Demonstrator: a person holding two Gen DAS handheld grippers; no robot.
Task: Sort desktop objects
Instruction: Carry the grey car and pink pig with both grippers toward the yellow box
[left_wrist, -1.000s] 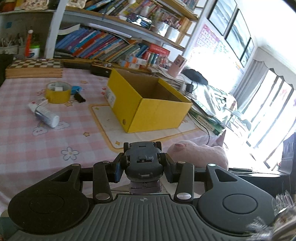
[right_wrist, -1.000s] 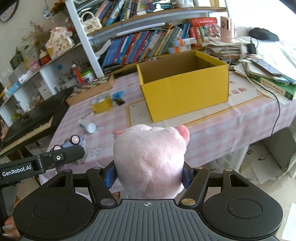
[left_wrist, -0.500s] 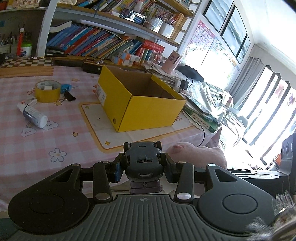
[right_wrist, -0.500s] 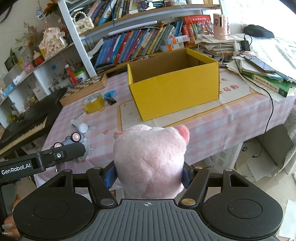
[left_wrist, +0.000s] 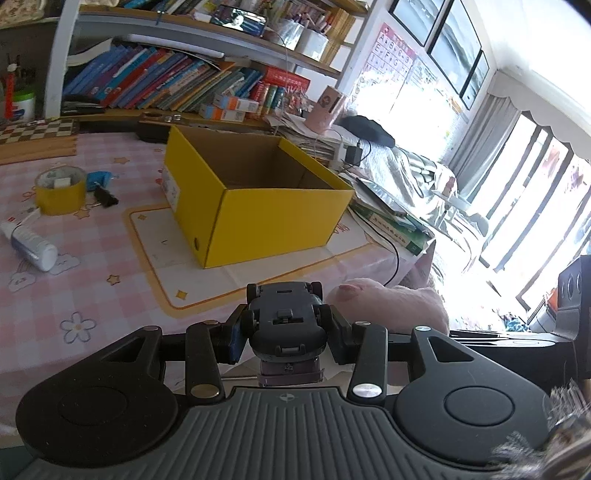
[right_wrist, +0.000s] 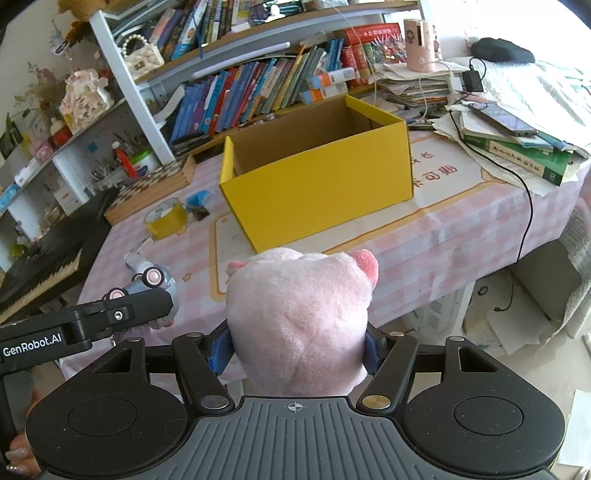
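My left gripper (left_wrist: 284, 325) is shut on a grey toy car (left_wrist: 286, 323), held upside down with its wheels against the pads, above the near edge of the table. My right gripper (right_wrist: 297, 343) is shut on a pink plush pig (right_wrist: 299, 317), which fills the space between its fingers. An open yellow cardboard box (left_wrist: 258, 201) (right_wrist: 317, 181) stands in the middle of the pink checked table, beyond both grippers; its inside looks empty as far as I can see. In the right wrist view the left gripper (right_wrist: 147, 306) with the toy car (right_wrist: 155, 280) shows at the left.
A yellow tape roll (left_wrist: 59, 190), a blue clip (left_wrist: 98, 181), a black binder clip (left_wrist: 105, 199) and a white tube (left_wrist: 31, 247) lie on the table's left part. A chessboard box (right_wrist: 155, 184), bookshelves, stacked books (right_wrist: 517, 155) and a black cable (right_wrist: 524, 206) ring the table.
Both grippers have drifted sideways along the table's front with their loads still held; the yellow box now sits closer to the centre of each view.
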